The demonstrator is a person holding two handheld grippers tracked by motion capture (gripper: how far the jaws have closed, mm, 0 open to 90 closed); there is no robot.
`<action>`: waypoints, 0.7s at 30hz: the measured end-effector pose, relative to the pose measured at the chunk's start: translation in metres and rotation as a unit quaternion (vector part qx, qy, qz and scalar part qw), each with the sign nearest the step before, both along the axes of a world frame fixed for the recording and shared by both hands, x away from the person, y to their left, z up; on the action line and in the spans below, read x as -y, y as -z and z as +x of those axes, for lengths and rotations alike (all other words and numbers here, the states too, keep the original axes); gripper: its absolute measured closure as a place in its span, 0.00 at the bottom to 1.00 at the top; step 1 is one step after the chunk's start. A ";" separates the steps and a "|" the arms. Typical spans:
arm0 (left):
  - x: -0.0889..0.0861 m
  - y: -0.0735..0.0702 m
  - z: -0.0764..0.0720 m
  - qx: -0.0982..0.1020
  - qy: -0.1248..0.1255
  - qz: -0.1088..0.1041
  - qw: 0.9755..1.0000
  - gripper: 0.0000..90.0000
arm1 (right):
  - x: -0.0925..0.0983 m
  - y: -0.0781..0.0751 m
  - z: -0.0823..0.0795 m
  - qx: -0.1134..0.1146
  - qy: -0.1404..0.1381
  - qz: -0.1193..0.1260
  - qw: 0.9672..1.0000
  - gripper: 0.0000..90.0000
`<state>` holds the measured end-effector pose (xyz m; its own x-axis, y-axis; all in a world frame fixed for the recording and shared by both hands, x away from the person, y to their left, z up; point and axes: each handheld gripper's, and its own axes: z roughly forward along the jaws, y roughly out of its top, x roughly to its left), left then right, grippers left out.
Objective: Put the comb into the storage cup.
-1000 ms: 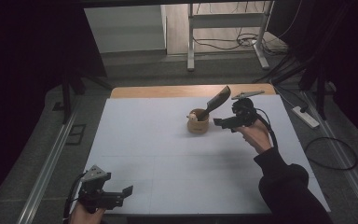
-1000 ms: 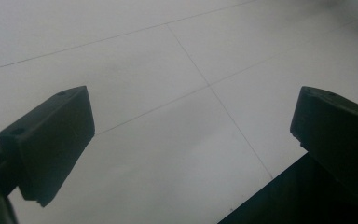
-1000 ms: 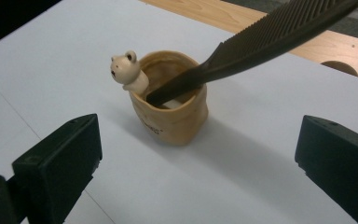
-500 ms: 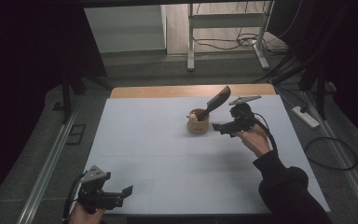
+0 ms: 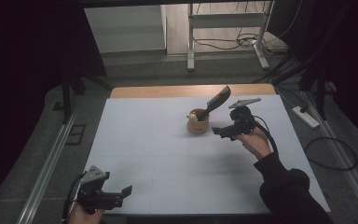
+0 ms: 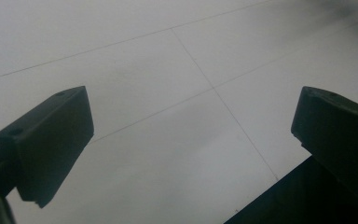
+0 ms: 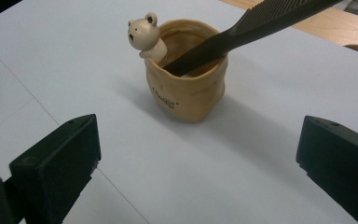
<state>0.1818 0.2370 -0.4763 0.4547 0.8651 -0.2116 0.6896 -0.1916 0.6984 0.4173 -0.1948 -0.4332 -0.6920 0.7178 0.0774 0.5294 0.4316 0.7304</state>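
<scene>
- Right tool (image 5: 220,132) hovers just beside the cup (image 5: 198,123), jaws wide apart and empty.
- Comb (image 7: 242,32) leans inside the cup, mid-counter (image 5: 158,140).
- Left tool (image 5: 121,193) gapes at the near edge.

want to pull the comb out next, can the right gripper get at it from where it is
Probably yes. The right gripper is open beside the cup, and the comb leans out above the rim with only bare table between.

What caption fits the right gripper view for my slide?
Open right gripper faces a tan bear-trimmed cup holding a black comb on the white table.
</scene>
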 end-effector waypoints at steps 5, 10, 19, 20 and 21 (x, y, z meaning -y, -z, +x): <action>0.000 0.000 0.000 0.000 0.001 -0.001 1.000 0.00 | 0.002 -0.001 -0.003 -0.002 -0.002 0.001 1.000 0.00; -0.001 0.000 0.000 0.000 0.000 -0.004 1.000 0.00 | 0.005 -0.003 -0.006 -0.007 -0.007 0.003 1.000 0.00; -0.001 0.001 0.000 -0.001 0.000 -0.008 1.000 0.00 | 0.009 -0.007 -0.013 -0.005 -0.010 0.007 1.000 0.01; -0.002 0.001 0.000 -0.001 0.000 -0.008 1.000 0.00 | 0.009 -0.007 -0.014 -0.004 -0.009 0.007 1.000 0.01; -0.002 0.001 0.000 -0.001 0.000 -0.009 1.000 0.00 | 0.010 -0.007 -0.015 -0.003 -0.012 0.006 1.000 0.00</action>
